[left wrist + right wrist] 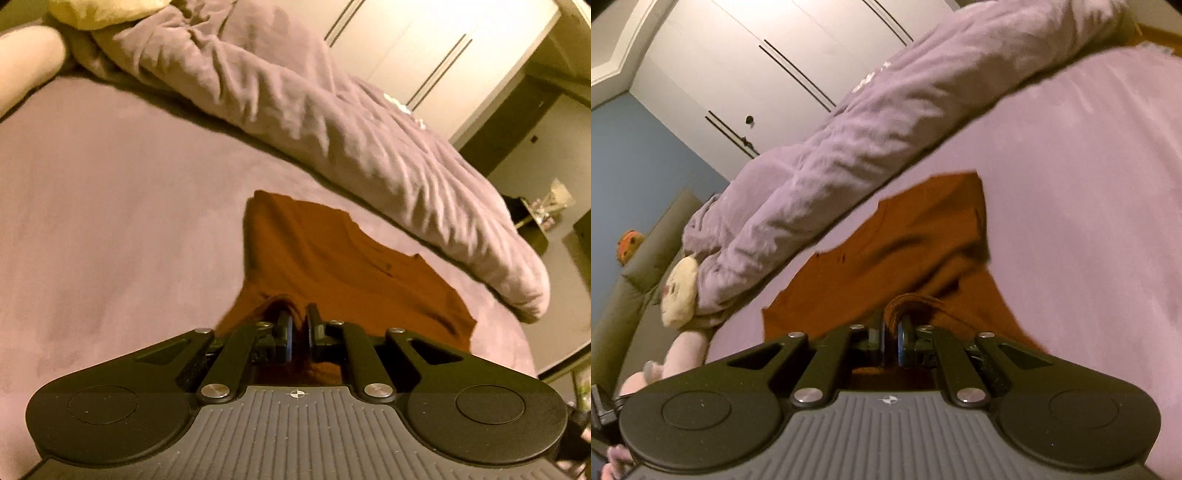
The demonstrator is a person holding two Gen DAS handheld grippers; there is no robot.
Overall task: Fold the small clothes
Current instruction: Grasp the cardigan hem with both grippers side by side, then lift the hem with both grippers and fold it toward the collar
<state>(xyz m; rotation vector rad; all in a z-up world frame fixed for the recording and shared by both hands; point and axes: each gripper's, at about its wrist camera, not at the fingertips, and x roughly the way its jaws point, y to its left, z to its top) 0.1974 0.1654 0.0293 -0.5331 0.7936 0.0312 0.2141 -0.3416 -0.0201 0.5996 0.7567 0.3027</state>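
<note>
A small rust-brown garment (332,258) lies on the mauve bed sheet (110,203), its near edge lifted off the sheet. My left gripper (299,325) is shut on a bunched fold of that near edge. In the right wrist view the same rust-brown garment (923,236) stretches away toward the rolled duvet, creased and partly raised. My right gripper (895,325) is shut on a thick rolled hem of it. The far end of the garment still rests on the sheet in both views.
A rumpled mauve duvet (314,110) lies rolled along the far side of the bed. A yellow pillow (103,11) sits at its end. White wardrobe doors (757,55) stand behind. Plush toys (679,291) rest by a grey-green upholstered edge (635,280).
</note>
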